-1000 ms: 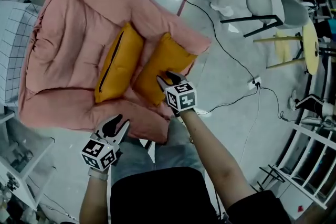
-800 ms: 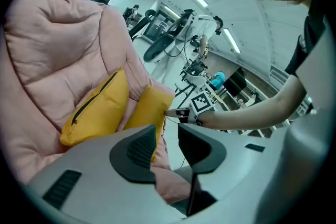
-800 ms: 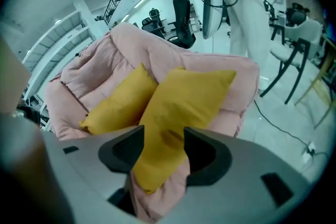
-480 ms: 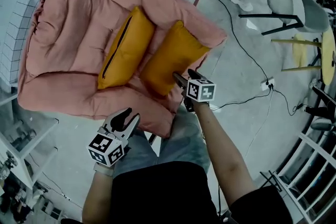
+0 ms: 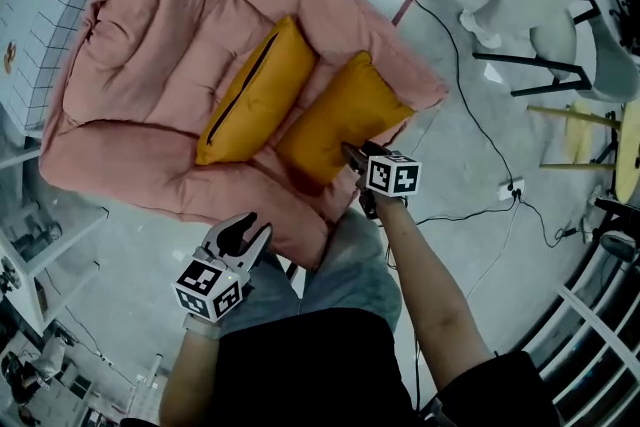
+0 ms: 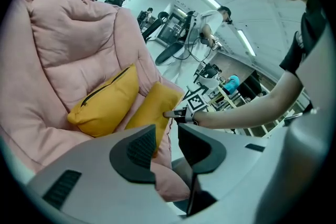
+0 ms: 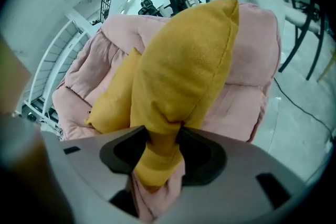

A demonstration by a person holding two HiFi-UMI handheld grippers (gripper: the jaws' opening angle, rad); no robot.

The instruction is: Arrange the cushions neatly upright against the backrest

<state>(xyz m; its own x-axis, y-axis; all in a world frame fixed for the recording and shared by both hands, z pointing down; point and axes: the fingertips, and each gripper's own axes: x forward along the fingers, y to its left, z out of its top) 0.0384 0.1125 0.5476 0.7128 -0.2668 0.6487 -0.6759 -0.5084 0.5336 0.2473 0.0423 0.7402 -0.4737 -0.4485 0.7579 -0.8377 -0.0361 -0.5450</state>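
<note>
Presently, the pink armchair is found to contain a zipped cushion and a second cushion, both yellow, set on edge side by side. The second cushion's near corner is pinched by the right gripper, whose jaws have just been closing. The left gripper is held partly open and empty, off the seat's front.
</note>
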